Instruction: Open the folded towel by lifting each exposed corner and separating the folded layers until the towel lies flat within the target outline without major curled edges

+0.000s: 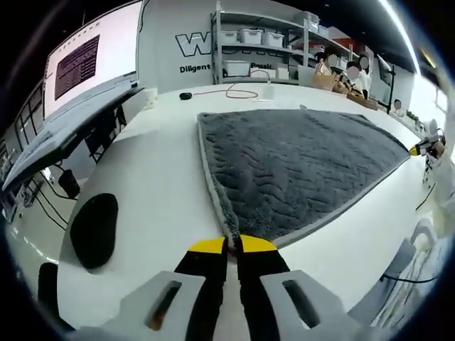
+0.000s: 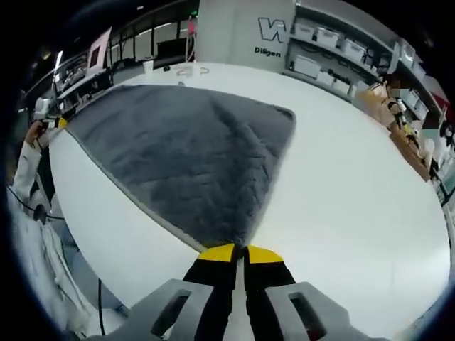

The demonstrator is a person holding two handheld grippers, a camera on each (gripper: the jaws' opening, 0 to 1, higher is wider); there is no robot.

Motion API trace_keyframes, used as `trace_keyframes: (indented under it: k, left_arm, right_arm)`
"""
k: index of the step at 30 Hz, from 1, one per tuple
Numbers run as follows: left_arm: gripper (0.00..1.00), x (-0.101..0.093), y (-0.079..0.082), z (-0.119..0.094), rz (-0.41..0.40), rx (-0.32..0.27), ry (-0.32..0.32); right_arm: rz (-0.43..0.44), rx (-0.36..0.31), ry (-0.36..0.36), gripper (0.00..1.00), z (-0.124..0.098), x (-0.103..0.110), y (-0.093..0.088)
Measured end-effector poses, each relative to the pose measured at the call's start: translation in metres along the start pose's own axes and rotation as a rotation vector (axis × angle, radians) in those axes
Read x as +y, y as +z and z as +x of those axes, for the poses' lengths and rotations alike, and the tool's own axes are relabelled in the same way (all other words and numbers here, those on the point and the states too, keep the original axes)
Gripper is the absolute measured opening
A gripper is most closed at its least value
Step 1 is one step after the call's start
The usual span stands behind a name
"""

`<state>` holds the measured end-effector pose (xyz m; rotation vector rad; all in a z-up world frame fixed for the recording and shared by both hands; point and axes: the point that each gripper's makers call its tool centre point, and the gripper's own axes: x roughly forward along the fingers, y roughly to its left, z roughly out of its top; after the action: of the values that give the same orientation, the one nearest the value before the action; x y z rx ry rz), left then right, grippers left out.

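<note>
Grey pile: the towel (image 1: 298, 167) lies spread on the white table (image 1: 156, 185), one layer as far as I can judge, and I can make out no outline on the tabletop.

Left gripper view
- Claw: the left claw (image 1: 232, 245) is clenched on the near corner of the towel, yellow tips together with the hem pinched between them.
- Risk: pull that corner toward the table edge and the whole towel slides with it; lift it too high and the pale hem (image 1: 210, 174) may curl under.
- Risk of slip: the grip is only on the very tip, so thick pile could pop free if tugged sideways.
- Around: a black mouse pad (image 1: 94, 229) near the left of the corner, a tilted monitor (image 1: 85, 67) beyond it, a mouse with white cable (image 1: 231, 92) past the far hem, shelves (image 1: 263, 42) at the back.
- In the way: nothing lies on the towel; the cable sits just beyond the far edge and could snag if the towel is pushed that way.

Right gripper view
- Claw: the right claw (image 2: 233, 253) is clenched on another corner, the tips closed over the point of the cloth.
- Risk: both claws tugging apart unevenly would skew the towel or raise a ridge; a soft crease (image 2: 234, 128) already runs up the middle.
- Around: bare table to the right, a person's sleeve (image 2: 25, 170) at the left edge.
</note>
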<state>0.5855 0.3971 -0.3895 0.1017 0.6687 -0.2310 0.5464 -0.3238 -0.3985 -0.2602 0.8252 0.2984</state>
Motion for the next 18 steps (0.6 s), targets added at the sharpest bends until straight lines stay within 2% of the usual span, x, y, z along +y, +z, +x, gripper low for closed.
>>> trace_keyframes:
  k: [6, 11, 13, 15, 18]
  left_arm:
    - [0.05, 0.000, -0.003, -0.001, 0.030, -0.003, 0.014]
    - [0.11, 0.006, -0.004, -0.001, 0.020, -0.028, 0.020]
    - [0.16, 0.009, -0.004, -0.002, 0.008, -0.038, 0.028]
    - [0.26, 0.013, -0.005, -0.005, -0.011, -0.041, 0.049]
    - [0.38, 0.013, -0.003, -0.012, 0.011, -0.041, 0.073]
  right_arm:
    - [-0.001, -0.004, -0.020, 0.00, -0.001, 0.000, -0.001]
    - [0.016, -0.006, -0.049, 0.12, -0.004, -0.004, -0.002]
    - [0.015, -0.007, -0.056, 0.17, -0.006, -0.005, -0.003]
    - [0.013, -0.002, -0.091, 0.23, -0.011, -0.010, -0.003]
    - [-0.001, -0.010, -0.112, 0.29, -0.020, -0.010, 0.001]
